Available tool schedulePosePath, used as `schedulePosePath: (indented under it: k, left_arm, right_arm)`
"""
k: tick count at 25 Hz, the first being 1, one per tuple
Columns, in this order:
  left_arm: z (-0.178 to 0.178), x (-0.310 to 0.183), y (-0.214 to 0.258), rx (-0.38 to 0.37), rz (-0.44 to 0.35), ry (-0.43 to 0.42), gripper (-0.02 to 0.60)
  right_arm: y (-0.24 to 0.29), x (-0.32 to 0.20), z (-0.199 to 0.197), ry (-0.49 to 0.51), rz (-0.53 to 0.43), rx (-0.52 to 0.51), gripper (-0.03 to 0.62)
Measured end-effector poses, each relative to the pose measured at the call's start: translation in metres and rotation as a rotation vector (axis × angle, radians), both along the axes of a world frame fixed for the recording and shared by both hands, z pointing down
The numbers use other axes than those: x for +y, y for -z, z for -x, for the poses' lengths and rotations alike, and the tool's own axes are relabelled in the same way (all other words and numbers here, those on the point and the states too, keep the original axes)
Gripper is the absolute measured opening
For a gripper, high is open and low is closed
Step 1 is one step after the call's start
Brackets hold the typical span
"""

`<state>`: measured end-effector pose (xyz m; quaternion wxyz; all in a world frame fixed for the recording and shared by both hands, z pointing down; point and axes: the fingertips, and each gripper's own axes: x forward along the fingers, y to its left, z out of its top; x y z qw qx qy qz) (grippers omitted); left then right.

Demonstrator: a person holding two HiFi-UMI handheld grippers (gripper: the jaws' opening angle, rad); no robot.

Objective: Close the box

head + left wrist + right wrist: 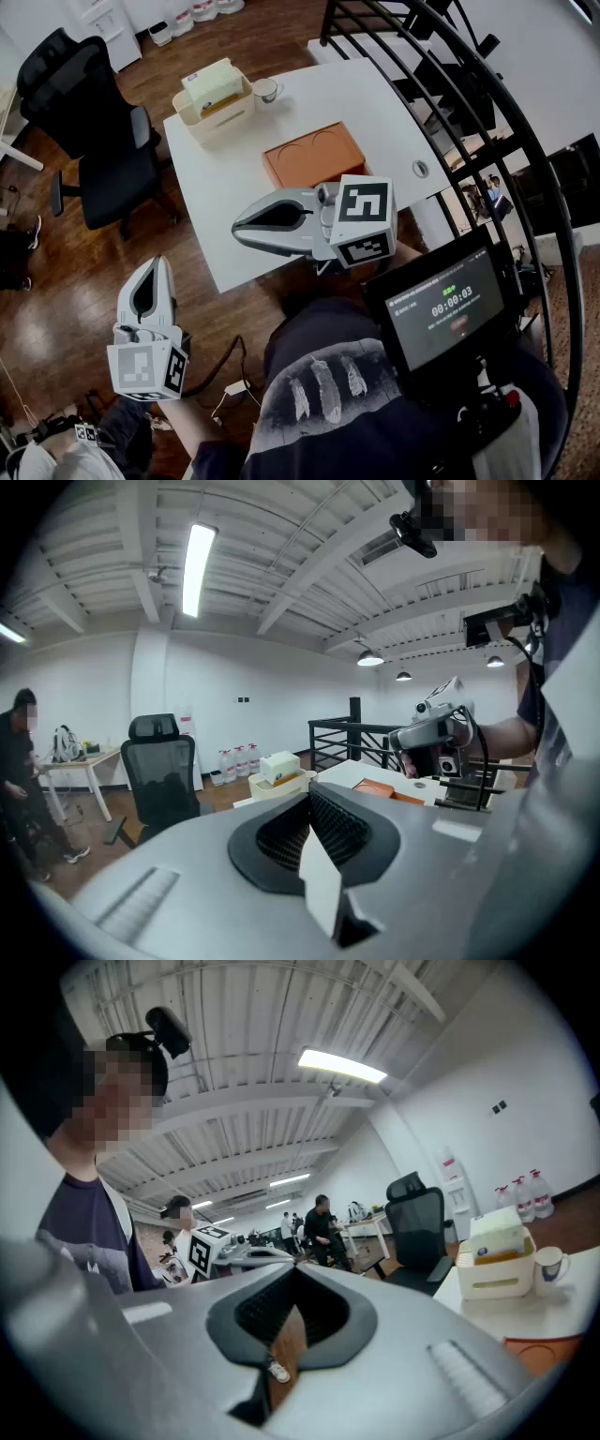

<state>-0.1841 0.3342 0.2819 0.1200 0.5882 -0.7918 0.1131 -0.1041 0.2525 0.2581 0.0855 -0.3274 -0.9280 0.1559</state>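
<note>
- Closest in, a dark screen hangs at the person's chest, showing a timer.
- Down at the person's left, the left gripper hangs over the wooden floor, well off the table's near left corner. It points away from the body, and its marker cube sits at the near end. Seen along its own length, the jaws are drawn together at the tips and nothing sits between them.
- Next out, the right gripper is held level above the white table at its near edge, with the tips pointing toward the left edge. Its marker cube is on the right. These jaws are pressed together too and are empty, with only a sliver of floor showing behind them.
- From the left gripper's side, the right gripper is seen raised clear of the tabletop, not touching anything on it.
- Just beyond it lies the orange box, about midway between the near and far edges and somewhat toward the right edge. Its top lies flat, with two round impressions in it. I cannot tell whether it is fully shut.
- Near the right edge, a small round fitting is set into the tabletop.
- At the far left corner stands a cream basket with a pale tissue box in it.
- Beside the basket, along the far edge, is a white cup.
- Off the left edge, a black office chair stands on the floor.
- Past the right edge, a black railing curves round.
</note>
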Motion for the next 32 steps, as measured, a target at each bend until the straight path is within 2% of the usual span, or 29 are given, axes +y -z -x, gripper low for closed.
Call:
schedulePosePath:
  k: [5,10,16,22,25,27,30,32]
  left_arm:
    - [-0.011,-0.026,-0.002,-0.005,0.003,-0.050,0.015]
    - [-0.023,-0.058,0.002,-0.009,0.006,-0.134,0.015]
    - [-0.033,-0.092,0.007,-0.010,0.032,-0.164,0.014]
    - [-0.040,-0.130,0.017,-0.053,0.054,-0.180,0.015]
    - [-0.055,-0.152,0.013,-0.082,0.108,-0.189,0.015]
    - [-0.063,-0.168,0.004,-0.130,0.172,-0.198,0.015]
    - [-0.074,-0.194,-0.015,-0.208,0.262,-0.237,0.015]
    - [-0.082,-0.213,-0.027,-0.213,0.285,-0.275,0.015]
  right_arm:
    - [-0.004,-0.020,-0.012,-0.067,-0.015,0.004,0.005]
    - [-0.001,-0.053,-0.023,-0.201,-0.026,-0.007,0.005]
    - [0.007,-0.098,-0.034,-0.277,0.003,-0.025,0.005]
    - [0.011,-0.141,-0.041,-0.322,0.014,-0.038,0.005]
    - [0.002,-0.165,-0.057,-0.343,-0.030,0.015,0.005]
    - [-0.008,-0.179,-0.070,-0.357,-0.059,0.042,0.005]
    - [-0.025,-0.200,-0.089,-0.379,-0.044,0.076,0.005]
    - [-0.034,-0.215,-0.098,-0.402,-0.028,0.100,0.005]
